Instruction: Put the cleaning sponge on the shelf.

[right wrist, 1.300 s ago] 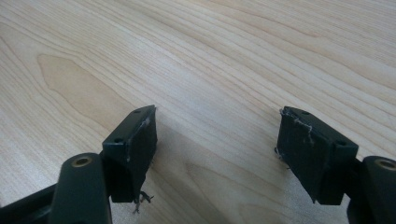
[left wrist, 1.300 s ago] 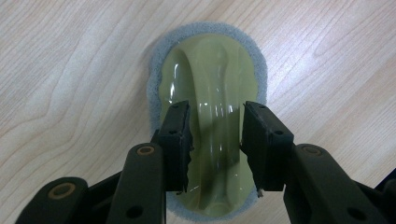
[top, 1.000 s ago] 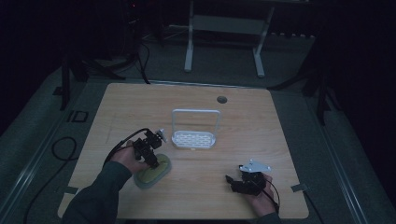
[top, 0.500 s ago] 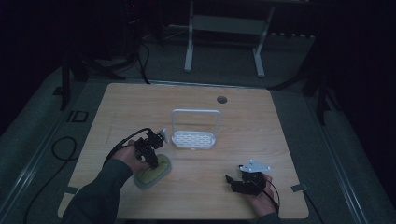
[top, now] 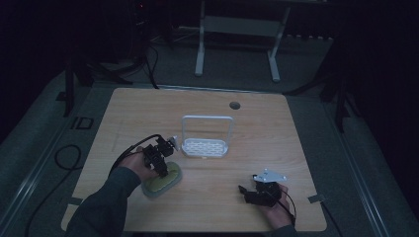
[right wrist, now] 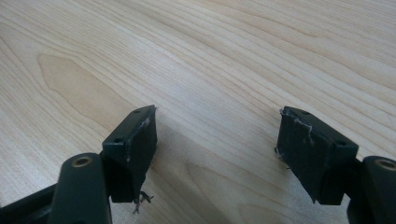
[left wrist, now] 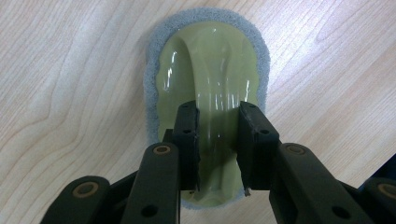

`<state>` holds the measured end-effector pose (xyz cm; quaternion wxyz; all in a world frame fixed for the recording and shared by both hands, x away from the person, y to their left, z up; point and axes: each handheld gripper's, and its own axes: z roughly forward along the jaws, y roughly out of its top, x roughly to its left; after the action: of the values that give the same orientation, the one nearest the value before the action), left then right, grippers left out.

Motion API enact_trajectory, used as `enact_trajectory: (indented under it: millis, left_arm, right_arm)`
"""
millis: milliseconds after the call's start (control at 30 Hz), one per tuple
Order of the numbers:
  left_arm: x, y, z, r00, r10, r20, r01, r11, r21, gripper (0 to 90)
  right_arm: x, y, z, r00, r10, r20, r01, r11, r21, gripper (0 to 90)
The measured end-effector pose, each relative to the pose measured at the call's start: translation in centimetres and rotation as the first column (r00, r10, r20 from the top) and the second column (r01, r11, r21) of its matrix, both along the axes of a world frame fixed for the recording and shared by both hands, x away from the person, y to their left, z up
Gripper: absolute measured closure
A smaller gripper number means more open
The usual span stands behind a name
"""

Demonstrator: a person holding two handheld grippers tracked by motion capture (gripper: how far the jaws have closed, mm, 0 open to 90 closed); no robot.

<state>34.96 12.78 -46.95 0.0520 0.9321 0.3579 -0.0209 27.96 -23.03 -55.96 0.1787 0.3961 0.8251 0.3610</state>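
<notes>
Pale wood runs under everything, and nearest me on the desk (top: 123, 113) my right gripper (right wrist: 217, 135) sits low over bare grain, jaws spread wide with nothing between them. In the high view it rests at the near right corner, well apart from the rest.

My left gripper (left wrist: 218, 140) is the busy one. Its jaws stand on either side of the raised green handle of the scrubber (left wrist: 210, 65), close in on it; I judge they are touching, but I cannot tell whether they are squeezing it. The scrubber lies flat on the desk at the near left, grey pad down.

I judge it light. The glossy handle looks like smooth plastic or rubber, so it may slip; the arch where my jaws stand is the only sensible hold. The foam rim is soft and would crush or fold if pinched.

Just beyond it stands a white rack (top: 205, 140), near the desk's middle.
</notes>
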Motion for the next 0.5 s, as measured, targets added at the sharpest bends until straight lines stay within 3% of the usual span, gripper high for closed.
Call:
enact_trajectory:
  millis: [367, 500]
  left_arm:
    - [0.13, -0.34, 0.47, 0.9998, -0.008, 0.019, 0.008, 1.0, -0.003, 71.4]
    - [0.15, -0.53, 0.78, 0.9988, -0.018, 0.045, 0.019, 0.9998, -0.011, 71.4]
  right_arm:
    - [0.0, 0.0, 0.0, 1.0, 0.0, 0.0, 0.0, 1.0, 0.0, 28.1]
    - [0.0, 0.0, 0.0, 1.0, 0.0, 0.0, 0.0, 1.0, 0.0, 28.1]
